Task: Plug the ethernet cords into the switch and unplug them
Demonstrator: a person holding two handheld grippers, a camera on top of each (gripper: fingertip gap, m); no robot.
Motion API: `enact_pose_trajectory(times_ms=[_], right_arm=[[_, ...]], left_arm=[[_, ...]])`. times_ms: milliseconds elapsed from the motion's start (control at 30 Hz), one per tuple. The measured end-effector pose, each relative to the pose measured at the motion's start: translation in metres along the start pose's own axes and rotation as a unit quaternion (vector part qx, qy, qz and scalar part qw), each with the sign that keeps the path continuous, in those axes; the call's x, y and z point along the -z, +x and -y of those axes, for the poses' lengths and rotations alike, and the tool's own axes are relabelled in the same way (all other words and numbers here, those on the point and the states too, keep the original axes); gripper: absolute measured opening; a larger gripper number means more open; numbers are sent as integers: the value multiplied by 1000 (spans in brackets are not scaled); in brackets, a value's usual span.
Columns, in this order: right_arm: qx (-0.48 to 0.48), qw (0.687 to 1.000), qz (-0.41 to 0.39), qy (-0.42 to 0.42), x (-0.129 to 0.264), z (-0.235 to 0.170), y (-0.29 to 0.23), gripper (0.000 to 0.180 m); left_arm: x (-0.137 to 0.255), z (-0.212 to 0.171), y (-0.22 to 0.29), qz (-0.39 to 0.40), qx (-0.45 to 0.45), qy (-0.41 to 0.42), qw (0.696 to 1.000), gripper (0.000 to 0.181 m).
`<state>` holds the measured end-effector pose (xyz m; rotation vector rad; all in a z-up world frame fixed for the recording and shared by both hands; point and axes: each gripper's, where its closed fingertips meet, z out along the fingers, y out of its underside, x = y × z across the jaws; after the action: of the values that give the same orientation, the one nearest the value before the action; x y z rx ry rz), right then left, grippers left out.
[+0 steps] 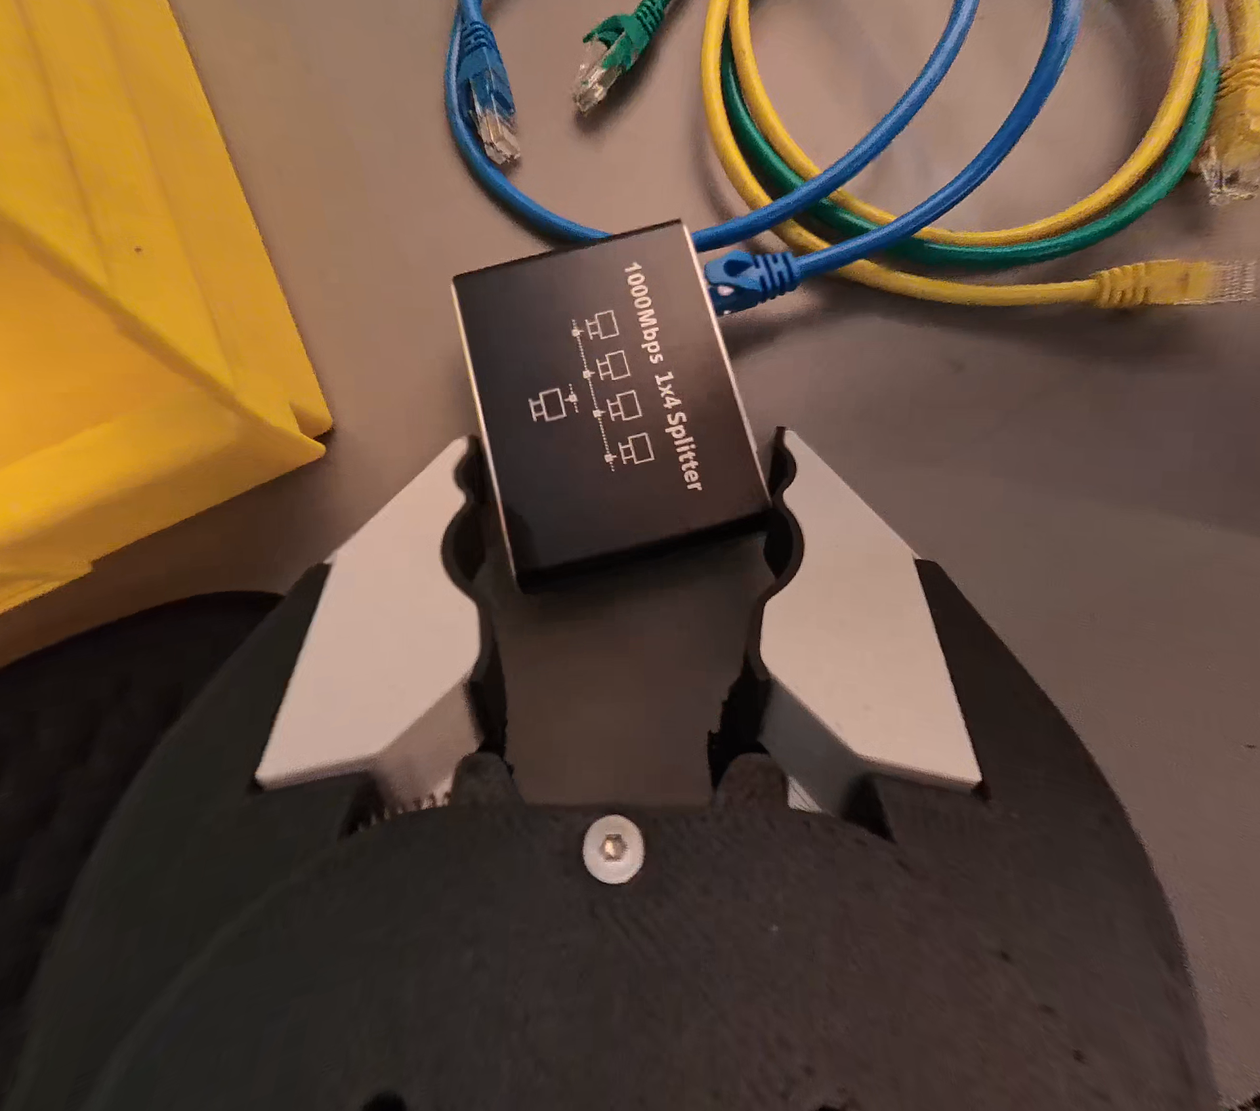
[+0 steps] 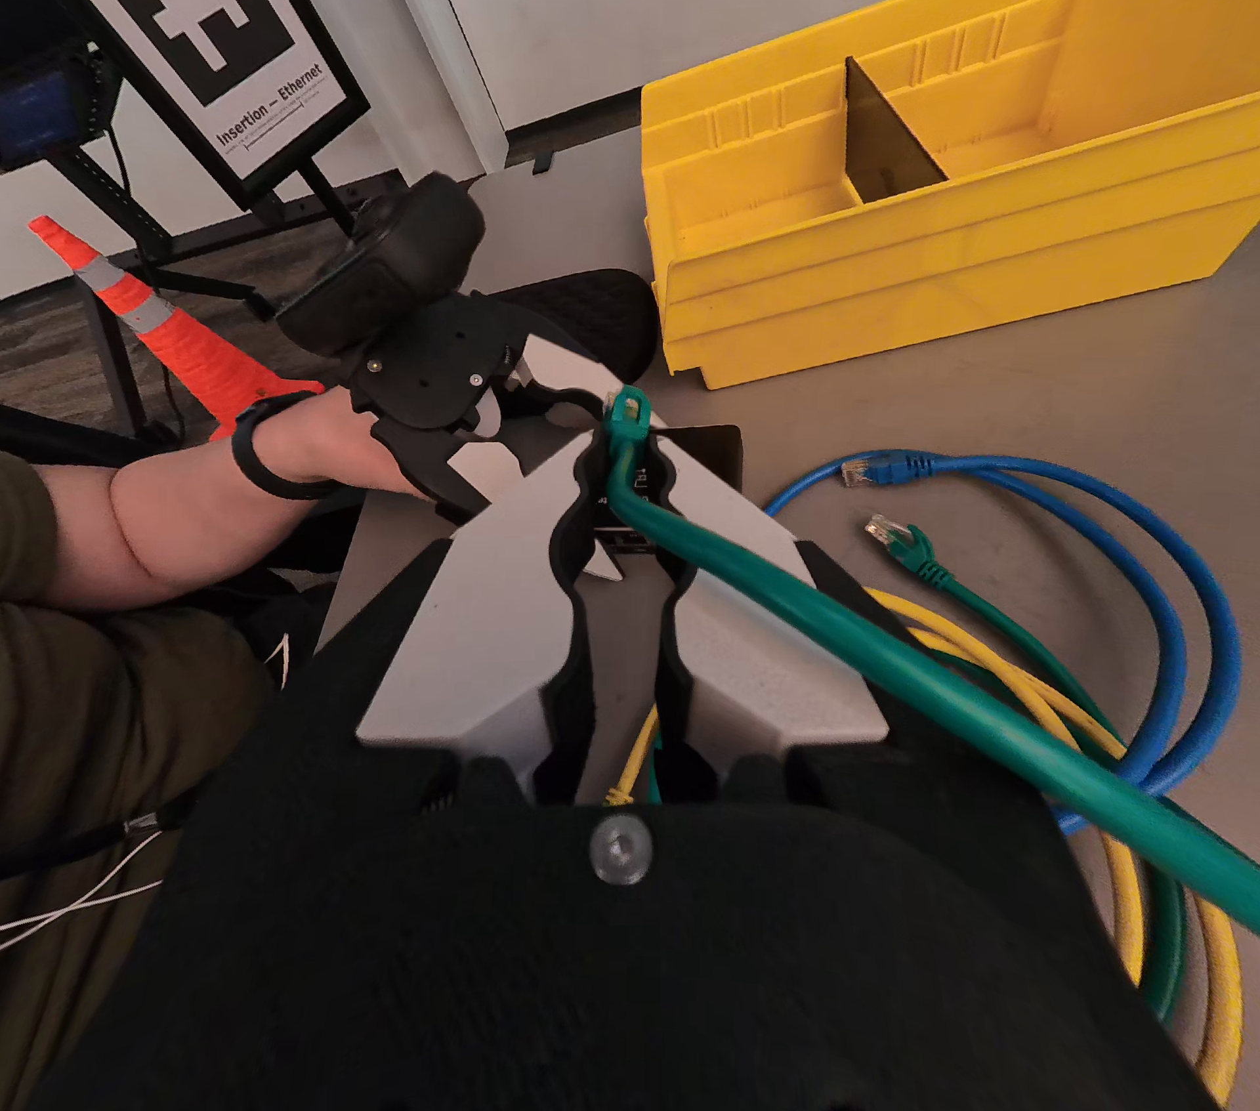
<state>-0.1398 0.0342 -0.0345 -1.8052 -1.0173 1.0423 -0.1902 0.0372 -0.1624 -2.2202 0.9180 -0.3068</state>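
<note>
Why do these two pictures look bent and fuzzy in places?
Left wrist view: motion-smeared yellow cord ends, warm glow on the yellow bin, sharp black switch. Right wrist view: wide-angle bowing of the bin's edges; the near green cord looms oversized.

Dim warm indoor light, soft shadows, fisheye-bent edges (slight blur)

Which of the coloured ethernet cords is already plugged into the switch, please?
The blue cord: its plug sits in the side of the black switch held by the left gripper. The green plug and yellow plug lie loose on the table.
</note>
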Motion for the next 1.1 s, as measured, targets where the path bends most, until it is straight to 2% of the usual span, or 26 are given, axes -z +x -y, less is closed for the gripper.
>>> enact_pose_trajectory(times_ms=[133,200,333,467,733,900,1100], right_arm=[[3,1000,-1,-9,-2,-3,1,10],[5,1000,-3,-11,-3,-4,1,10],[6,1000,-3,-14,-3,-5,1,10],[5,1000,-2,-16,-4,-5,1,10],[6,1000,-2,-27,-7,-9,2,10],[10,999,-6,-39,-8,-13,1,10],[8,999,-1,-46,-10,-12,-8,10]], left_arm=[[-1,-3,-9,23,13,-33,999,106],[0,-6,-8,14,25,-52,998,108],[2,-9,-6,21,36,-80,996,101],[6,-10,-3,25,43,-103,993,77],[6,-9,-5,17,45,-100,994,75],[11,-1,-4,-54,124,-67,989,74],[19,11,-4,-148,210,-19,966,74]])
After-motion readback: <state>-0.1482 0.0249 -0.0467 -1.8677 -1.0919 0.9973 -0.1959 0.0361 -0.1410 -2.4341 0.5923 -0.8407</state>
